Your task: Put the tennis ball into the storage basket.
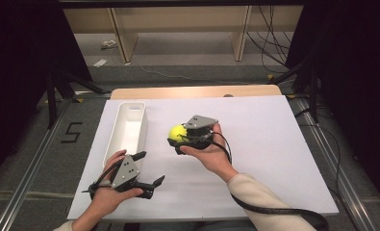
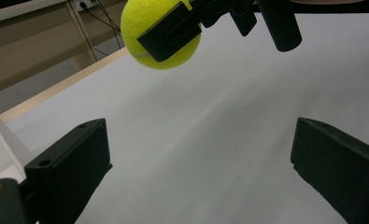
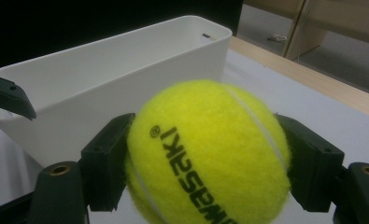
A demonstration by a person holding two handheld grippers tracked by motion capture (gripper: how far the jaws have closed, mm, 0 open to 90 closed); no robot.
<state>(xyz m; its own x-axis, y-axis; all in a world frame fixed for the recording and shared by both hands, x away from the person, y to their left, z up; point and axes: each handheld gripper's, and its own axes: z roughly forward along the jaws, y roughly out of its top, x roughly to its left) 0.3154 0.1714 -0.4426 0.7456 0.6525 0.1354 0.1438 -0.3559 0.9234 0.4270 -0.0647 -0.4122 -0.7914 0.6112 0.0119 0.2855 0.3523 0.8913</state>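
Observation:
A yellow tennis ball [image 1: 177,133] is clamped between the jaws of my right gripper [image 1: 179,139], held above the white sheet just right of the white bin [image 1: 139,107]. In the right gripper view the ball [image 3: 205,154] sits squeezed between both black pads, with the bin [image 3: 102,70] close behind it. My left gripper [image 1: 149,168] rests near the table's front left, jaws spread wide with nothing between them. The left gripper view looks past its own open jaws [image 2: 201,154] up at the ball [image 2: 159,32] held by the other gripper.
The long white bin lies lengthwise at the left of the white sheet [image 1: 264,144], which covers a wooden table [image 1: 197,91]. Black cable [image 1: 274,209] trails from the right gripper along the sleeve. Wooden shelving [image 1: 178,29] stands beyond the table.

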